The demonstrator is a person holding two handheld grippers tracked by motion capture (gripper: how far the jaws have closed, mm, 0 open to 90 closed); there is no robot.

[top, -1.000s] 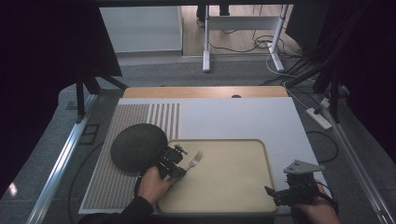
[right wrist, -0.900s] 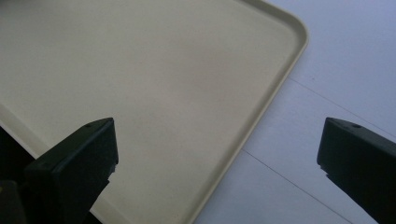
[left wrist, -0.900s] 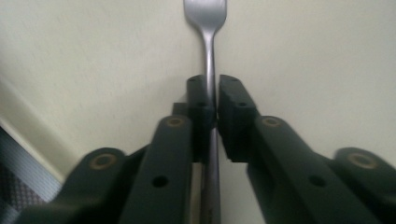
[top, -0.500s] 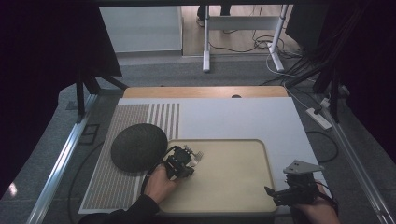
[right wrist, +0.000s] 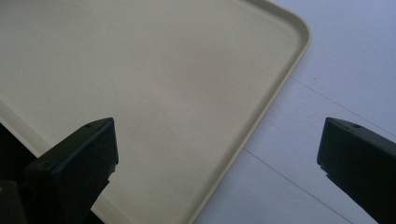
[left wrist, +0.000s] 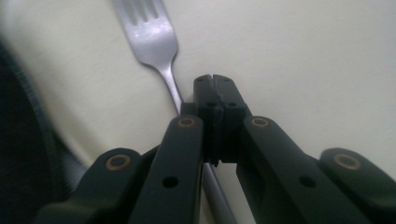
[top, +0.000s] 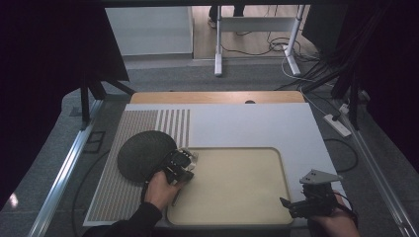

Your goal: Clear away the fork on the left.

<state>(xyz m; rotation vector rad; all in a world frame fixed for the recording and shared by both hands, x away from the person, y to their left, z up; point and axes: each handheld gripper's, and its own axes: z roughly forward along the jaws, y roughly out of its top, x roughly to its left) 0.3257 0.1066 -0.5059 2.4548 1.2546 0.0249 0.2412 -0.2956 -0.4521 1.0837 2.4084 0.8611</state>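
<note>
A silver fork [left wrist: 152, 37] lies on the cream tray [top: 285, 170] near its left rim, tines pointing away from me. My left gripper [top: 184, 162] sits over the fork's neck. In the left gripper view its jaws [left wrist: 215, 81] are shut tip to tip. The neck runs under the left jaw and the handle reappears below, so it is not between the pads. My right gripper [top: 289, 207] hovers at the tray's near right corner. It stands open [right wrist: 218, 123] with nothing between its fingers, above the tray rim [right wrist: 280, 88].
A dark round plate [top: 141, 155] rests just left of the tray, touching the left hand's side. Both sit on a white mat [top: 247, 123] with a striped left section [top: 133, 133]. A power strip [top: 338, 123] lies on the floor to the right.
The left gripper has slid left across the tray to its left rim. The fork now points more toward the far side. The right gripper has stayed put.
</note>
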